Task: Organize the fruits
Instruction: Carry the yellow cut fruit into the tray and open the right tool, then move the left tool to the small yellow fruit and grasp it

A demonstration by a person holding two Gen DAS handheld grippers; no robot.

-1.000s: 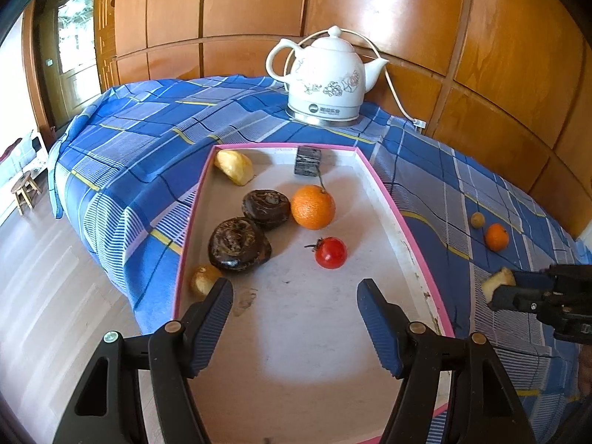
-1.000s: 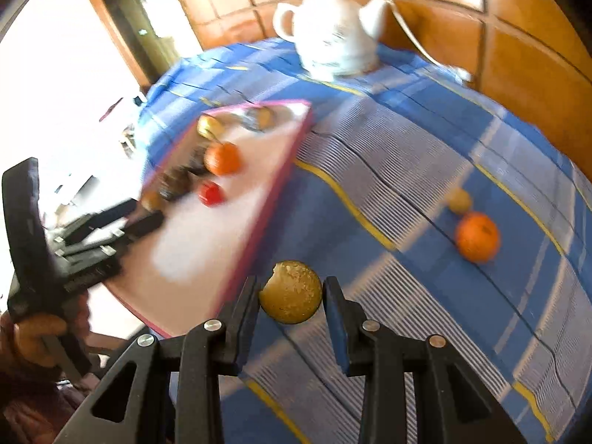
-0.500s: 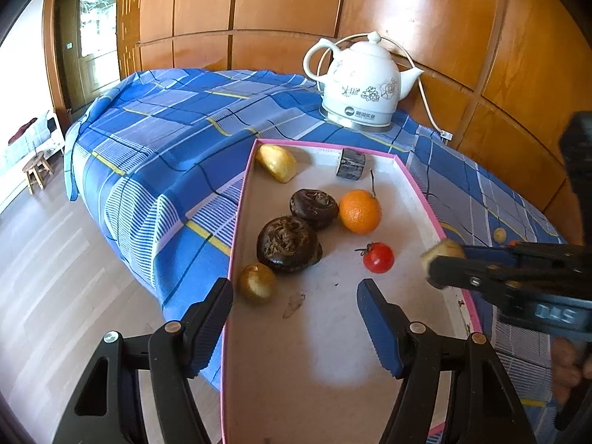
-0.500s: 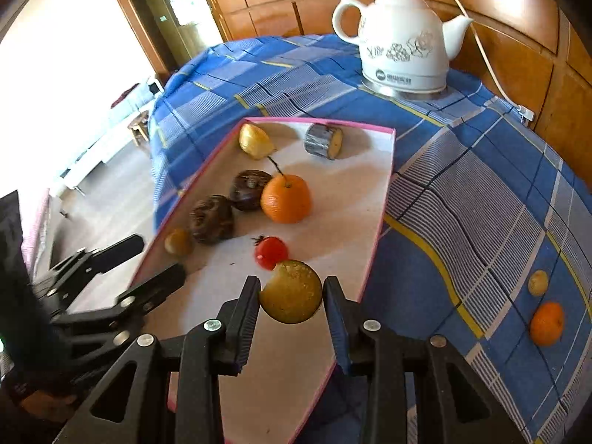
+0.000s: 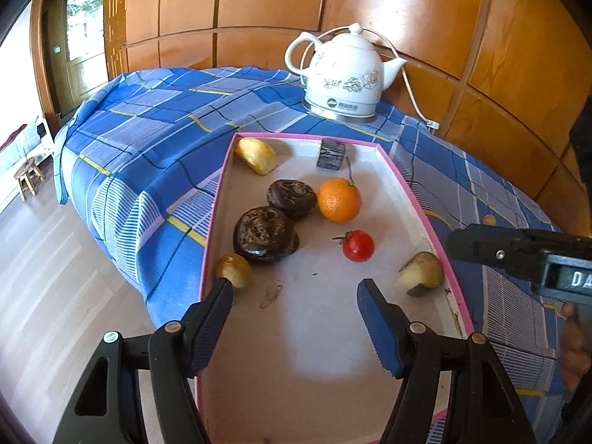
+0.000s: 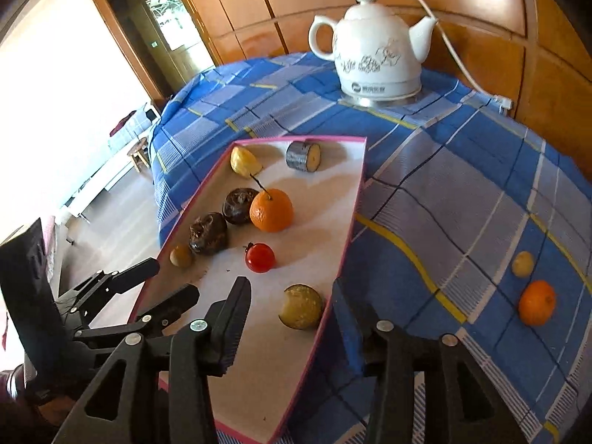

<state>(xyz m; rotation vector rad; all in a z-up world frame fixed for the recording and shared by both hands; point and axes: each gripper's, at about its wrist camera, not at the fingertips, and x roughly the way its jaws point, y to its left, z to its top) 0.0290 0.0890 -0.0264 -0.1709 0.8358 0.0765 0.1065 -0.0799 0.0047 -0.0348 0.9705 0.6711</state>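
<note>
The right gripper (image 6: pixel 292 318), jaws just opened, has dropped a bitten fruit (image 6: pixel 300 306) into the tray (image 6: pixel 353 199). The left gripper (image 5: pixel 296 318) hangs wide, empty. Next: 2 fruits on the cloth (image 6: pixel 444 222), likely the orange (image 6: pixel 537 302).

I see glossy orange-brown wood panel walls (image 5: pixel 370 18), a glazed wooden door (image 5: pixel 79 37) far left, pale plank floor (image 5: pixel 44 277), small wooden stool (image 5: pixel 27 179), strong daylight from the left.
</note>
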